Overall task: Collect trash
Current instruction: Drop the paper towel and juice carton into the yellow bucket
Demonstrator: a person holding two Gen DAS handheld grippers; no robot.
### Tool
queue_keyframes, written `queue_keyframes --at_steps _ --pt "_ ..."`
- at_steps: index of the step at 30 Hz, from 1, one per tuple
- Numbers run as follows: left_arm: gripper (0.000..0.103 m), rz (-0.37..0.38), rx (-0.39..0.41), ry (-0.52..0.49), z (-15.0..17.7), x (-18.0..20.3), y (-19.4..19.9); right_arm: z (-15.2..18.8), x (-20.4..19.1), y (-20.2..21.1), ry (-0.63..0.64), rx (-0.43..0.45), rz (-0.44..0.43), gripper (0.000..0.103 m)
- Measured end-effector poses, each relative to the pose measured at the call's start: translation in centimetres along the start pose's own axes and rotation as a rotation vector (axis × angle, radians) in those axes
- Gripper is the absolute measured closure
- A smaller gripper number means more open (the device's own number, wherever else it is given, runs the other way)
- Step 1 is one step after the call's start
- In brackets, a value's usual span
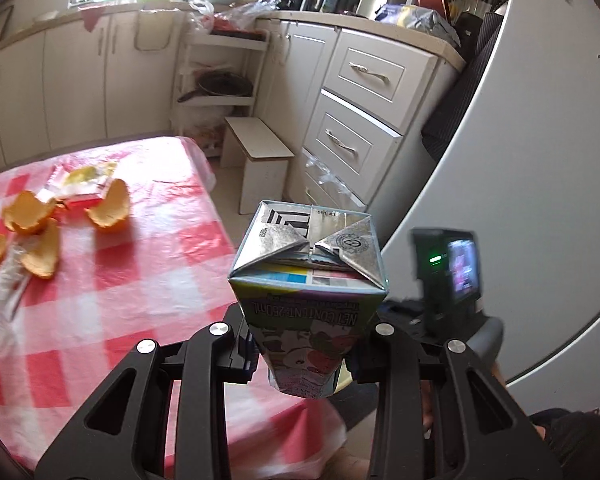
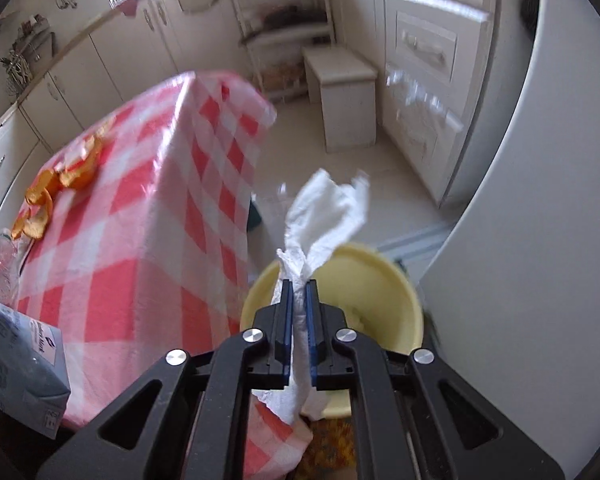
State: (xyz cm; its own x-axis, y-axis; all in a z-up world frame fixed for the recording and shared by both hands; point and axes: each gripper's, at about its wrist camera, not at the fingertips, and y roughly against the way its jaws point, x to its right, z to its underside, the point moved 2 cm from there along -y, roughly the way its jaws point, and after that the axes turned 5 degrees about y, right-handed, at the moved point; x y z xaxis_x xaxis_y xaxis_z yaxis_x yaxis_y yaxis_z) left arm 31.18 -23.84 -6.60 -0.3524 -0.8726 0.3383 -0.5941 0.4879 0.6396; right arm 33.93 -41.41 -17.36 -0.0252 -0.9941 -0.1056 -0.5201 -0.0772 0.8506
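My left gripper (image 1: 306,344) pinches a light, crushable juice carton (image 1: 306,292) by its sides near the table edge; my right gripper (image 2: 299,312) clamps a limp tissue (image 2: 324,216) over the yellow bin (image 2: 380,280).

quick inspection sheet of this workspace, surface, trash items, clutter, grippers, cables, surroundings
surface: table under a red and white checked cloth
job's things: juice carton in the left gripper; white paper towel between the pads of the right gripper, above a yellow bin on the floor; orange peels, a snack wrapper and clear plastic on the table
clutter: blue box at the table's near edge
grippers: left shut on the carton; right closed around the towel
cables: nothing seen
surroundings: white cabinets, small stool, fridge, crowded counter
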Motion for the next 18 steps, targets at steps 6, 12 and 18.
queue_keyframes --at_steps 6,12,18 --pt "0.072 0.012 -0.038 0.013 0.4 1.7 -3.2 0.1 3.6 1.4 -0.140 0.017 -0.019 0.051" --pt "0.072 0.001 -0.063 0.010 0.9 4.1 -7.1 -1.3 5.6 8.8 -0.223 0.245 0.012 0.040" --pt "0.054 -0.073 -0.180 0.016 2.5 4.6 -12.3 -2.7 6.3 12.8 -0.232 0.384 0.014 0.037"
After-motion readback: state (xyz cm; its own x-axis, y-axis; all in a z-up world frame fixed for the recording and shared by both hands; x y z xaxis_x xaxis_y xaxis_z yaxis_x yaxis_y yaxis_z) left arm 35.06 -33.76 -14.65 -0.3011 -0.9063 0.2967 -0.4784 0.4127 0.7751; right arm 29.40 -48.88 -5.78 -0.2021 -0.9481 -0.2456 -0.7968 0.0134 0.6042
